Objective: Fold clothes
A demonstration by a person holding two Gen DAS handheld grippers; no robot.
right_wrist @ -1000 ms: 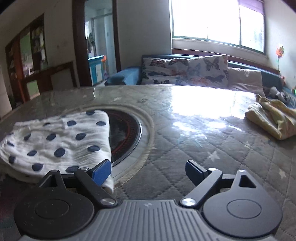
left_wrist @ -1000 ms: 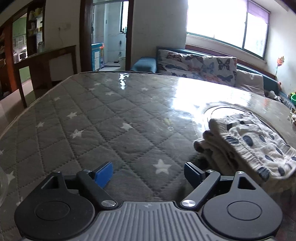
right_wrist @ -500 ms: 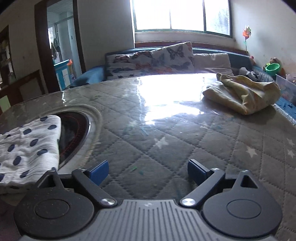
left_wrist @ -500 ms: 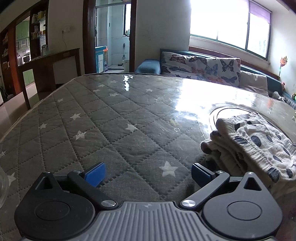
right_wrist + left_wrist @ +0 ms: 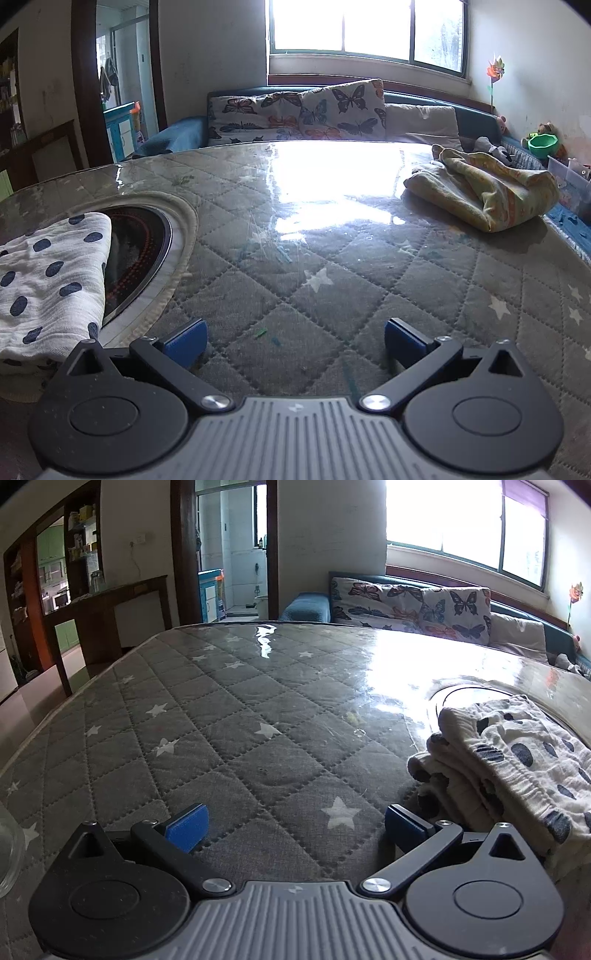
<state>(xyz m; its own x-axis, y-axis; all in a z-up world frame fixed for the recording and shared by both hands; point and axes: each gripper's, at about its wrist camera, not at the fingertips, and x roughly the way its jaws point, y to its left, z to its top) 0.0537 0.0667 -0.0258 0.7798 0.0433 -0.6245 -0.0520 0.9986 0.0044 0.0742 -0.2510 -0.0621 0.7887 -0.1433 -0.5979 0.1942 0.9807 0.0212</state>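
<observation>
A folded white garment with dark blue dots (image 5: 517,764) lies on the quilted grey star-patterned table, to the right of my left gripper (image 5: 295,825). It also shows in the right wrist view (image 5: 48,280), at the left of my right gripper (image 5: 295,341). A crumpled yellow garment (image 5: 480,188) lies at the table's far right. Both grippers are open and empty, low over the table, with blue pads apart.
A round inset hob (image 5: 136,254) sits in the table beside the dotted garment. A sofa with butterfly cushions (image 5: 299,110) stands behind the table. A glass rim (image 5: 9,853) shows at the left edge of the left wrist view.
My right gripper has swung to the right, away from the dotted garment; the yellow garment has come further into view. My left gripper has opened wider and drawn back slightly.
</observation>
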